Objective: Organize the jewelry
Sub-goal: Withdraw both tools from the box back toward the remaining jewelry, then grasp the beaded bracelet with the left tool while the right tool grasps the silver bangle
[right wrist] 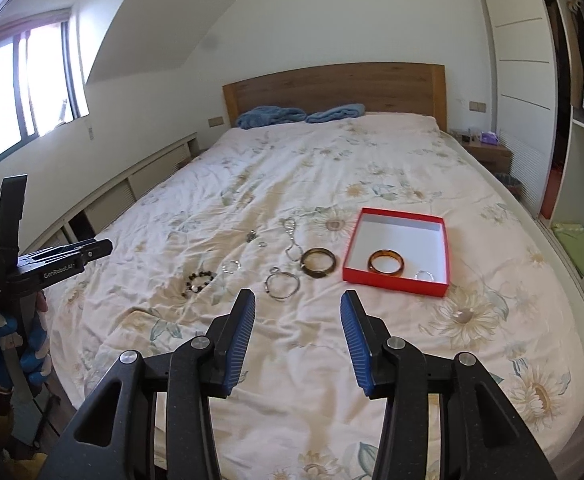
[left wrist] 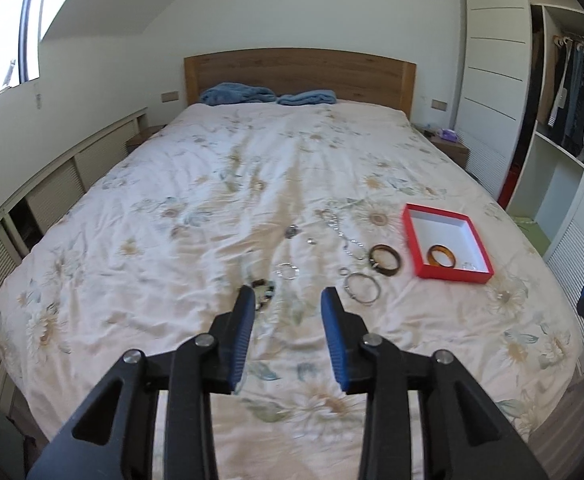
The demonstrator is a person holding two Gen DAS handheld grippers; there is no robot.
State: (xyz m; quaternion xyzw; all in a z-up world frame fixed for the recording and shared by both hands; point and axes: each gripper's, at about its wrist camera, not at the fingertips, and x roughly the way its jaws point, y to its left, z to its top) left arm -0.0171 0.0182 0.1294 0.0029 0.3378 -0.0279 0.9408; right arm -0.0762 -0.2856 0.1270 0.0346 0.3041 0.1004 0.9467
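Tongs (right wrist: 297,304) empty above red box (right wrist: 395,280) with amber bangle (right wrist: 386,263).

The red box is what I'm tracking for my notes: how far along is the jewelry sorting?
Done: the red box holds an amber bangle and a small clear ring. In hand: nothing; the left gripper and right gripper are open and empty. Left on the bedspread: a dark bangle, silver hoop, beaded bracelet, chain and small pieces.
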